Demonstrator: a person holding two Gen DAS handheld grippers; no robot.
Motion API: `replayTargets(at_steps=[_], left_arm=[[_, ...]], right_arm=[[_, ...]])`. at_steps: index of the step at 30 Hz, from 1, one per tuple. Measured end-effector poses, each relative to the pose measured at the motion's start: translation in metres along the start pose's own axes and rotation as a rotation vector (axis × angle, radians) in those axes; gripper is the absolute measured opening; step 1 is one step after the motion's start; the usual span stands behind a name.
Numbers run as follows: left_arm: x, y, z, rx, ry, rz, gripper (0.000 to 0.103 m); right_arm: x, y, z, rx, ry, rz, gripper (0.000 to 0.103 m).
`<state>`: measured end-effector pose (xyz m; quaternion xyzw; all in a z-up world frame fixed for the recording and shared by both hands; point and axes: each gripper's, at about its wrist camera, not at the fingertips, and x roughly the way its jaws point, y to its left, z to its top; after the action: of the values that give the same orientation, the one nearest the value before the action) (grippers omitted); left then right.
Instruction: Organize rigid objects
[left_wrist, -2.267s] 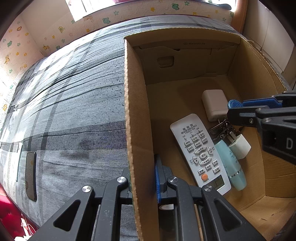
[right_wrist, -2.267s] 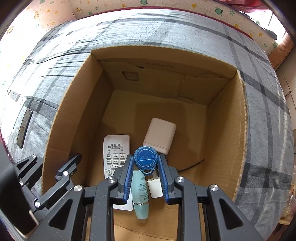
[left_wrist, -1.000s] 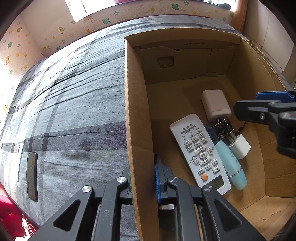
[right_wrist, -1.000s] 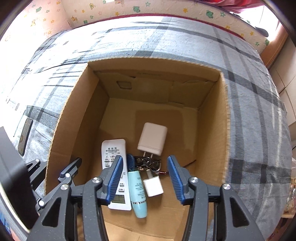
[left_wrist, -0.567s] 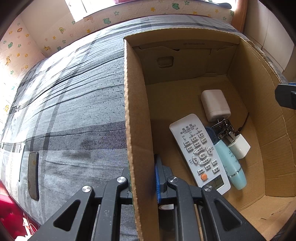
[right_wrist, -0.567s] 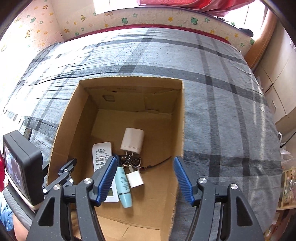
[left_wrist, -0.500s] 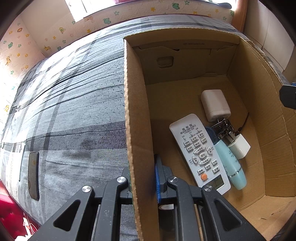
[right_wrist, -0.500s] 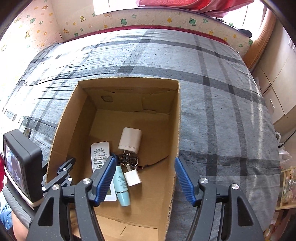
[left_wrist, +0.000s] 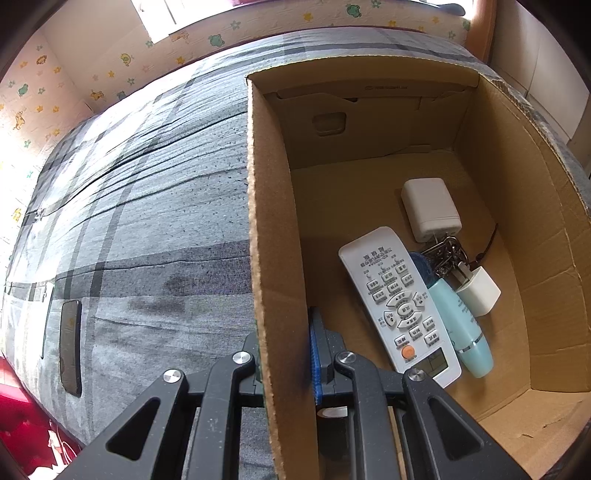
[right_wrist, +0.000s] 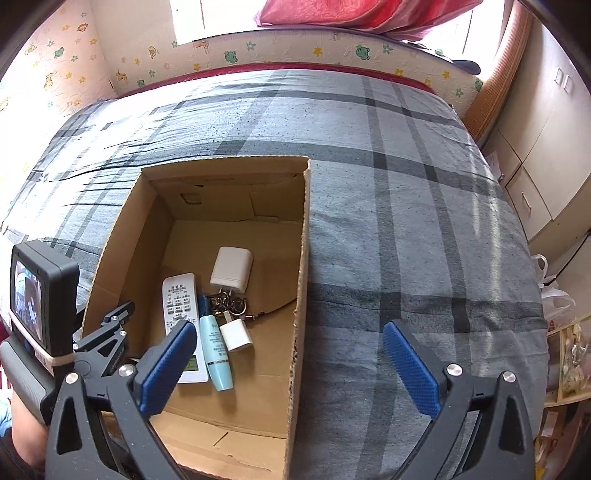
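Observation:
An open cardboard box (left_wrist: 275, 221) (right_wrist: 301, 258) sits on the bed. On its floor lie a white remote (left_wrist: 399, 299) (right_wrist: 181, 306), a teal tube (left_wrist: 458, 325) (right_wrist: 216, 350), a large white charger (left_wrist: 430, 208) (right_wrist: 232, 268), a small white plug (left_wrist: 478, 291) (right_wrist: 236, 334) and a key ring with a blue fob (left_wrist: 443, 254) (right_wrist: 225, 302). My left gripper (left_wrist: 286, 350) (right_wrist: 118, 321) is shut on the box's left wall. My right gripper (right_wrist: 288, 328) hangs above the box's right wall, its jaws opening wide with nothing held between them.
A grey plaid cover (right_wrist: 406, 221) spreads over the bed around the box. A dark phone (left_wrist: 70, 347) lies on it left of the box. Cabinets (right_wrist: 546, 147) and a plastic bag (right_wrist: 554, 295) stand off the bed's right side. A red blanket (right_wrist: 369, 14) lies at the far end.
My right gripper let the key ring go onto the box floor, opened wide, rose and drew off to the right, leaving the left wrist view. The left gripper stayed clamped on the wall.

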<state>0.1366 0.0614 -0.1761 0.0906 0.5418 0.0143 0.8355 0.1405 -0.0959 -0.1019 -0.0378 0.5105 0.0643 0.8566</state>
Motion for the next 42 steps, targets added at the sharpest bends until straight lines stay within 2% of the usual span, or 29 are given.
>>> replayTargets(at_steps=[4, 5, 6, 7, 8, 9, 12, 14, 24, 29, 42], left_arm=[[-0.004, -0.001, 0.002, 0.004, -0.007, 0.022, 0.020], [-0.007, -0.002, 0.003, 0.004, -0.018, 0.027, 0.023], [-0.011, -0.002, 0.004, 0.002, -0.029, 0.042, 0.030], [-0.016, -0.002, 0.005, -0.002, -0.040, 0.049, 0.053], [-0.019, -0.003, 0.006, -0.007, -0.046, 0.051, 0.080], [-0.023, -0.004, 0.006, -0.010, -0.049, 0.050, 0.089], [-0.033, -0.009, 0.005, -0.001, -0.062, 0.044, 0.091], [-0.039, -0.013, 0.004, 0.000, -0.067, 0.052, 0.102], [-0.086, -0.025, -0.004, -0.021, -0.126, 0.047, 0.103], [-0.106, -0.027, -0.011, -0.038, -0.143, 0.073, 0.103], [-0.162, -0.048, -0.037, -0.051, -0.227, 0.032, 0.103]], right_arm=[[-0.005, -0.005, -0.002, 0.010, 0.000, 0.012, 0.103], [-0.006, -0.006, -0.003, 0.014, -0.002, 0.014, 0.103], [-0.007, -0.007, -0.004, 0.016, -0.003, 0.015, 0.103], [-0.007, -0.007, -0.005, 0.019, -0.003, 0.018, 0.103], [-0.007, -0.008, -0.006, 0.021, -0.001, 0.019, 0.103], [-0.007, -0.009, -0.007, 0.026, 0.001, 0.022, 0.103], [-0.009, -0.011, -0.010, 0.029, -0.004, 0.029, 0.103], [-0.012, -0.012, -0.011, 0.031, -0.010, 0.030, 0.103], [-0.031, -0.014, -0.016, 0.030, -0.049, 0.038, 0.103], [-0.047, -0.014, -0.019, 0.020, -0.074, 0.029, 0.103], [-0.094, -0.023, -0.038, 0.024, -0.133, 0.013, 0.103]])
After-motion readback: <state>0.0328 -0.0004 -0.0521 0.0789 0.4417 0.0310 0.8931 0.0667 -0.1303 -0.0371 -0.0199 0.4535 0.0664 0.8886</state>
